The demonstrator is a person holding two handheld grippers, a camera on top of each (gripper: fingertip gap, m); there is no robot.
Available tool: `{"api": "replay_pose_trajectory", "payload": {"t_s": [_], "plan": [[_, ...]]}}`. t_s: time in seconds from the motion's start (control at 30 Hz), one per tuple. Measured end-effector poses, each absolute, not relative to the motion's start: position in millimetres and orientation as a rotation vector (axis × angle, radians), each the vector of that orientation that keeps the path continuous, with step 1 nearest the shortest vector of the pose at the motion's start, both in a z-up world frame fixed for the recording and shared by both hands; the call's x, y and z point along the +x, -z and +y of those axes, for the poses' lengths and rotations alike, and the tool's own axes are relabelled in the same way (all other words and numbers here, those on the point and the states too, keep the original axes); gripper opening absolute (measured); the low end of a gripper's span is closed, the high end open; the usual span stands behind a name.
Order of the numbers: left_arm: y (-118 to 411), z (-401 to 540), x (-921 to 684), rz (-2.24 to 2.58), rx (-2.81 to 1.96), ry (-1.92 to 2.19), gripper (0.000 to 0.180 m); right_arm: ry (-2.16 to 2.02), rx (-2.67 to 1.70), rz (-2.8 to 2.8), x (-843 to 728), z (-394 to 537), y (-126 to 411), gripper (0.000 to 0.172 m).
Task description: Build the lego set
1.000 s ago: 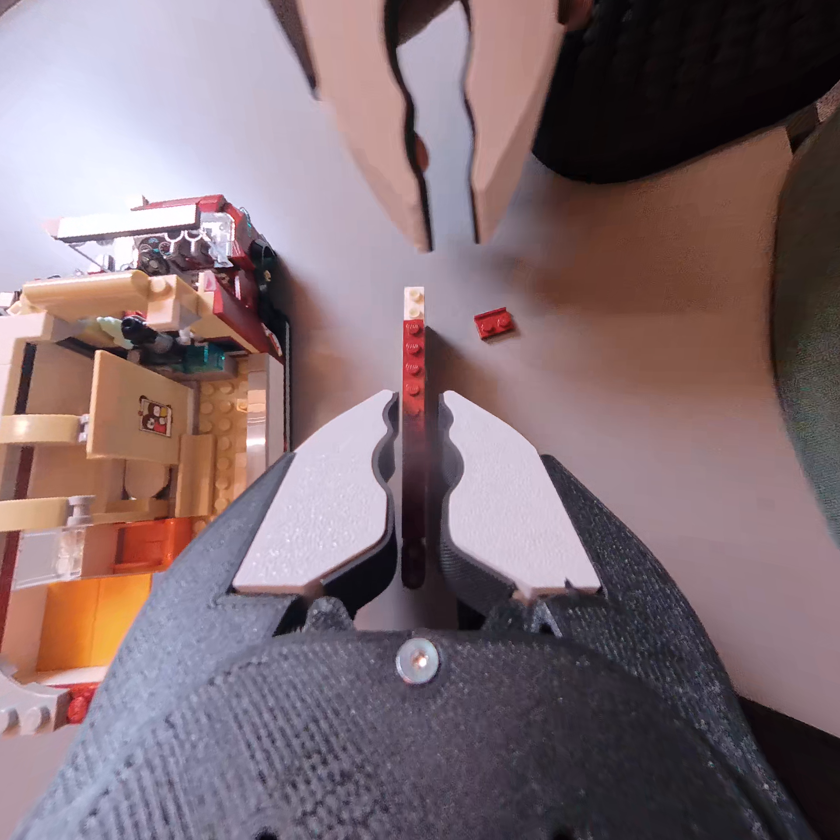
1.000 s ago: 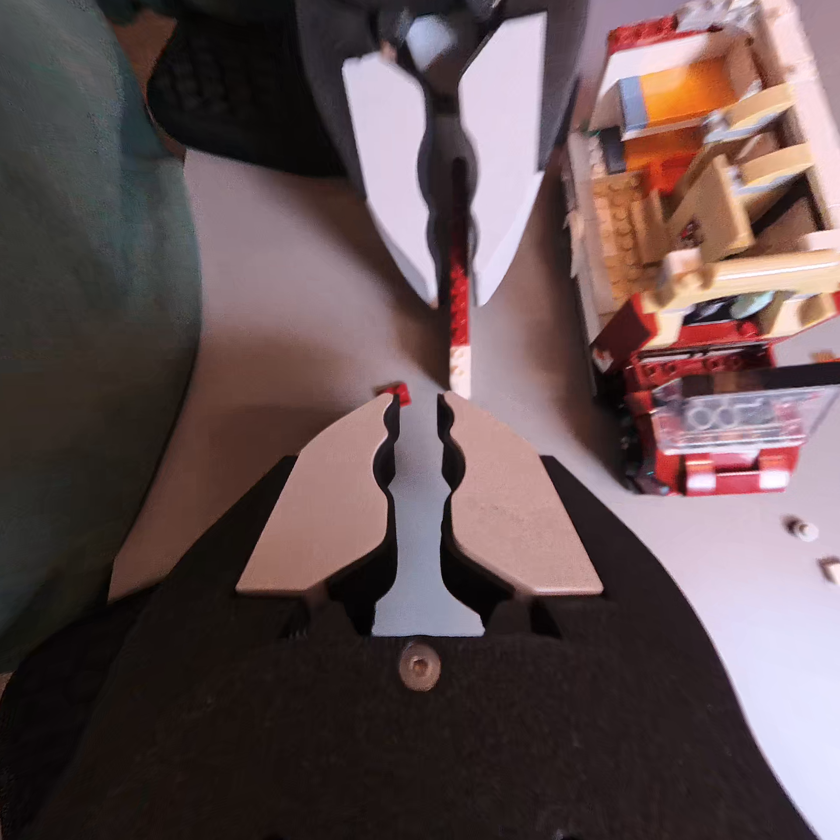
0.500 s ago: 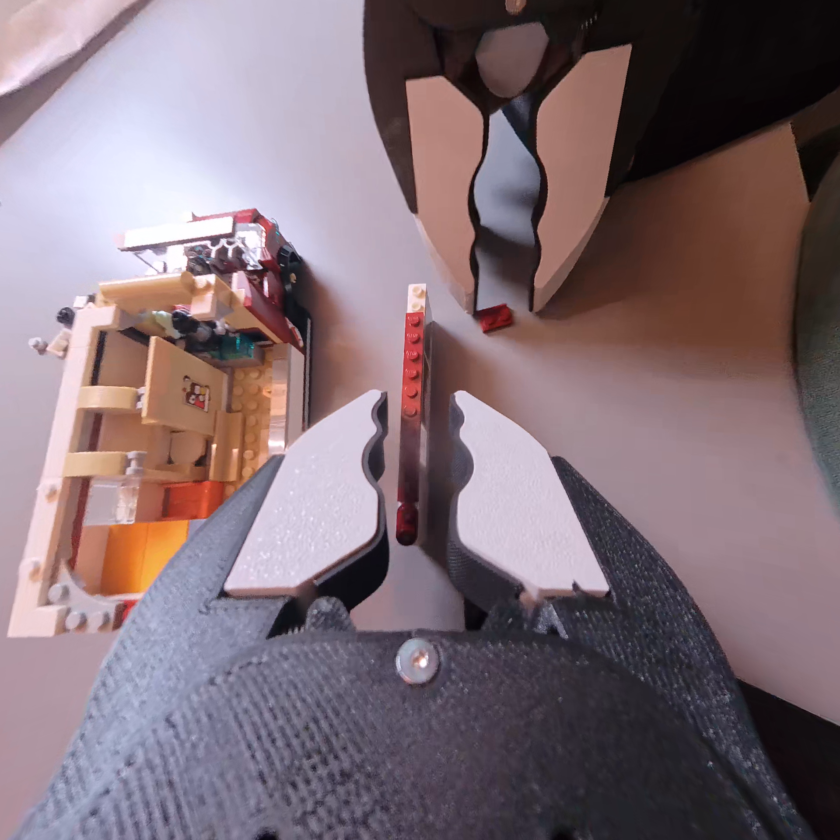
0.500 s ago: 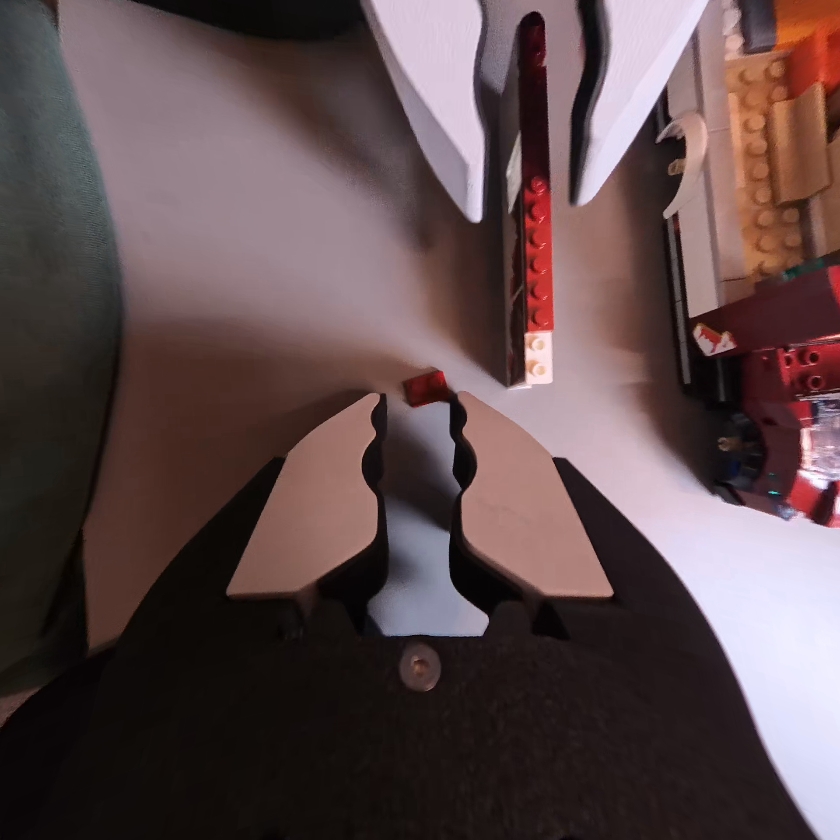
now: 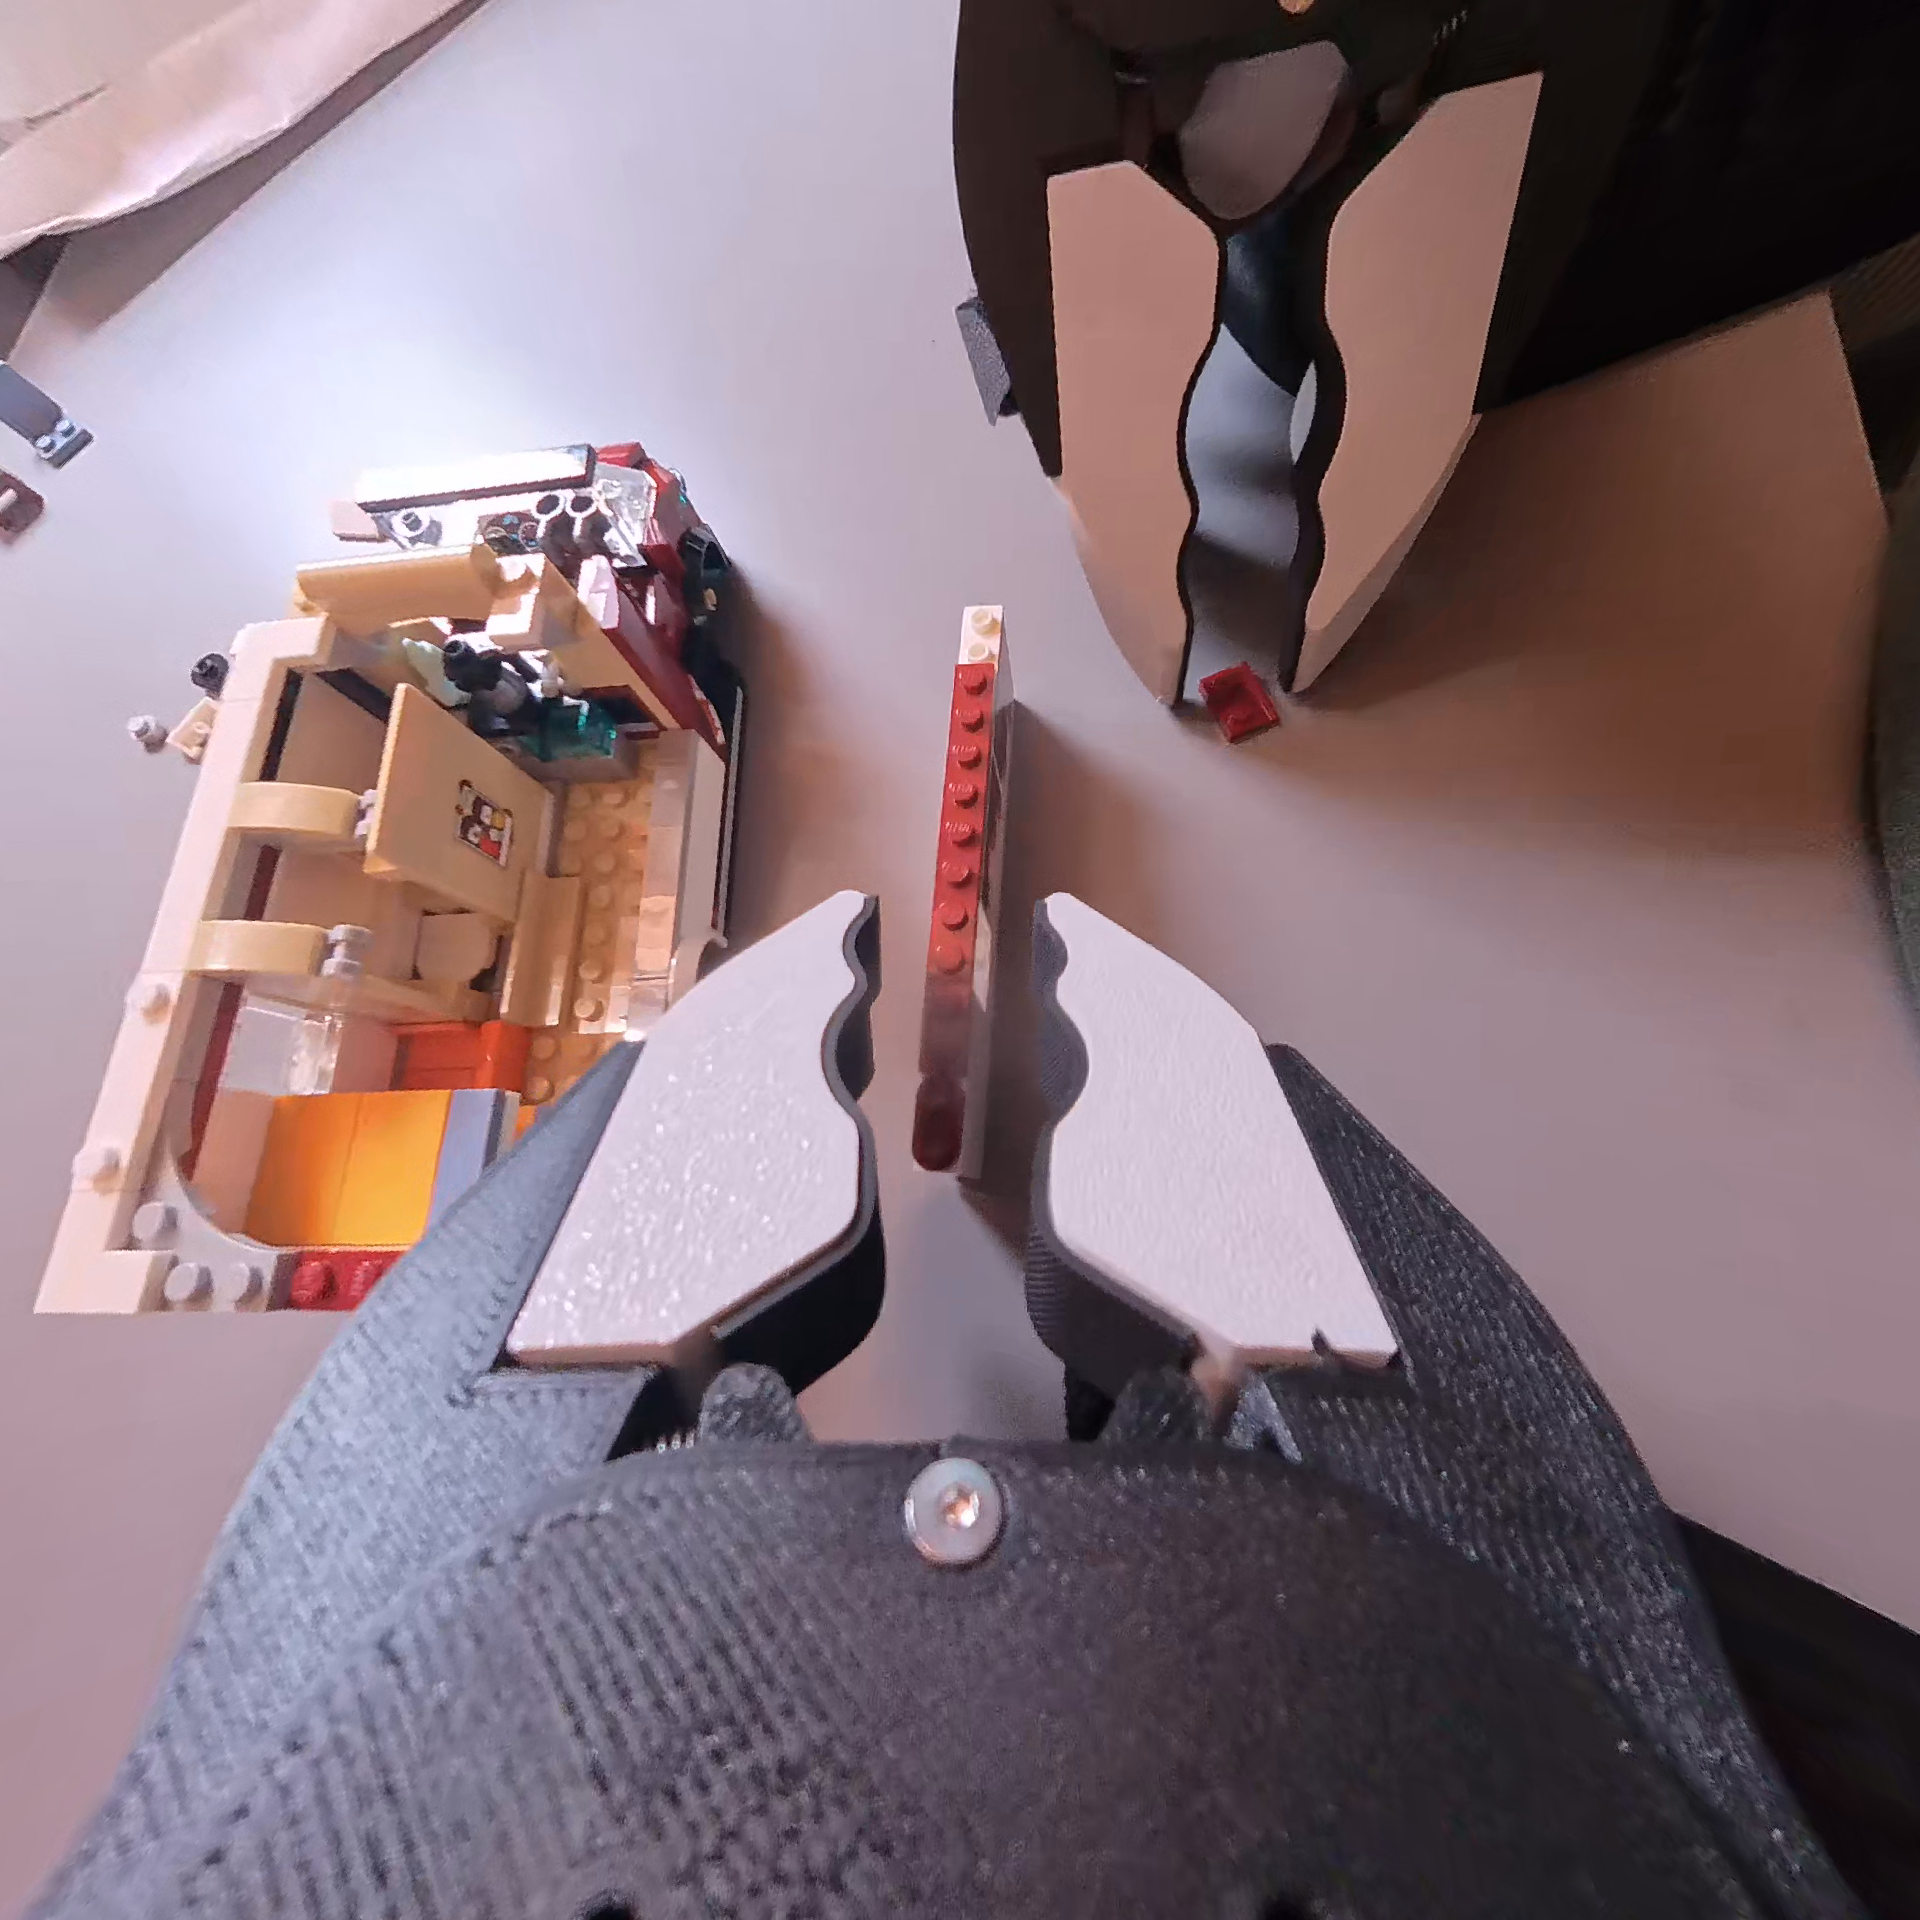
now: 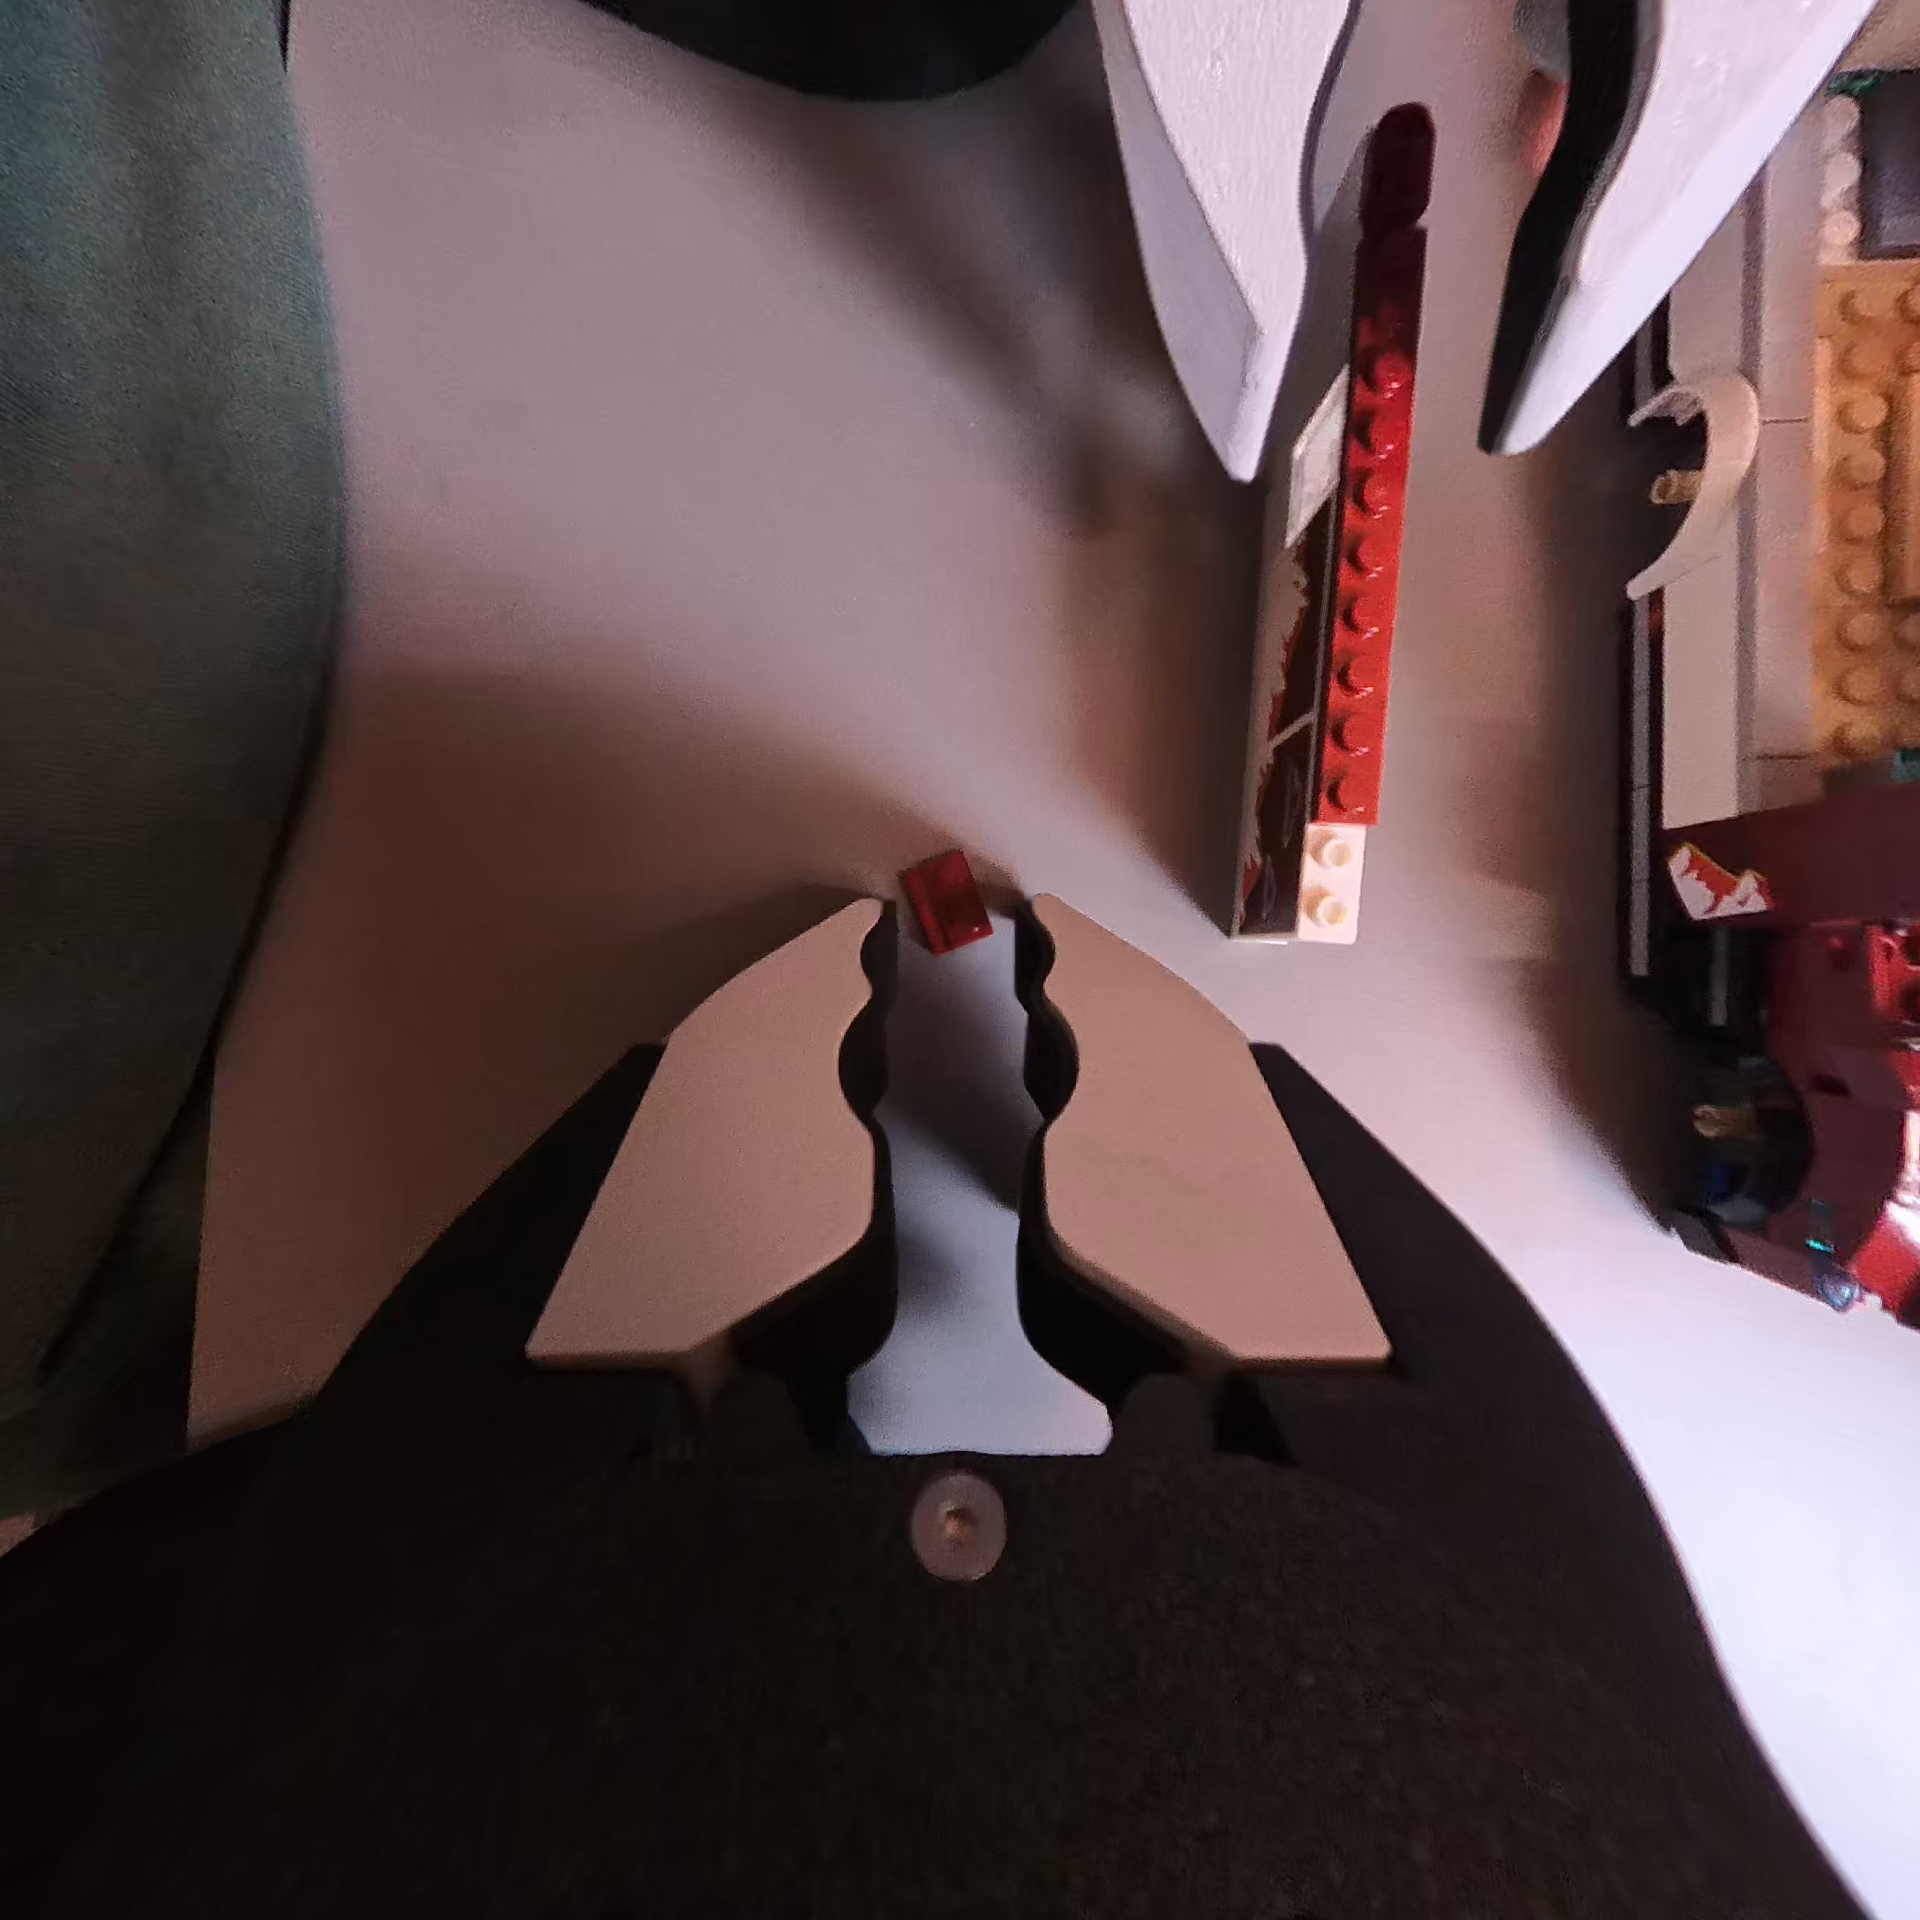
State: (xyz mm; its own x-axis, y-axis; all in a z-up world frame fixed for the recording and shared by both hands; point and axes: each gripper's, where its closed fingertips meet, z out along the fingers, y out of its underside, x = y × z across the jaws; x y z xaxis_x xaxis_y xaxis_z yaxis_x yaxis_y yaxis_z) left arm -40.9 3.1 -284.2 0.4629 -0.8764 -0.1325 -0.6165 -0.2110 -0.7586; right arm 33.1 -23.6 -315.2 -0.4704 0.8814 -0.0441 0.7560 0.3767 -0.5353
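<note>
Now right gripper [image 6: 954, 914] straddles small red plate [image 6: 945, 902].

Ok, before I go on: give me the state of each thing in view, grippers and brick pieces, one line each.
Left gripper: open, jaws either side of the long strip, not touching it.
Long red strip: standing on edge on the table, white piece at its far end.
Right gripper: open, tips down at the table.
Small red plate: lying flat between the right tips, not clamped.
Brick building: on its side, interior exposed.
</note>
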Motion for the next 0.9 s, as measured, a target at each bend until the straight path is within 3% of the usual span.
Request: {"api": "replay_pose_trajectory", "payload": {"t_s": [0.03, 0.2, 0.43, 0.9], "plan": [[285.6, 2.4, -39.7, 1.252, -1.931, 0.425, 0.028, -0.728, -1.451, -2.401, 33.5, -24.7, 315.4, 0.016], [284.6, 1.9, -34.1, 1.266, -1.904, 0.407, 0.028, -0.749, -1.45, -2.385, 35.5, -26.5, 312.5, 0.011], [276.8, 11.0, -23.1, 1.292, -1.869, 0.372, 0.026, -0.746, -1.51, -2.123, 16.7, 17.7, 266.2, 0.011], [289.1, 20.2, -5.6, 1.4, -1.961, 0.431, 0.02, -0.758, -1.646, -2.231, 7.0, 23.9, 282.1, 0.011]]}}
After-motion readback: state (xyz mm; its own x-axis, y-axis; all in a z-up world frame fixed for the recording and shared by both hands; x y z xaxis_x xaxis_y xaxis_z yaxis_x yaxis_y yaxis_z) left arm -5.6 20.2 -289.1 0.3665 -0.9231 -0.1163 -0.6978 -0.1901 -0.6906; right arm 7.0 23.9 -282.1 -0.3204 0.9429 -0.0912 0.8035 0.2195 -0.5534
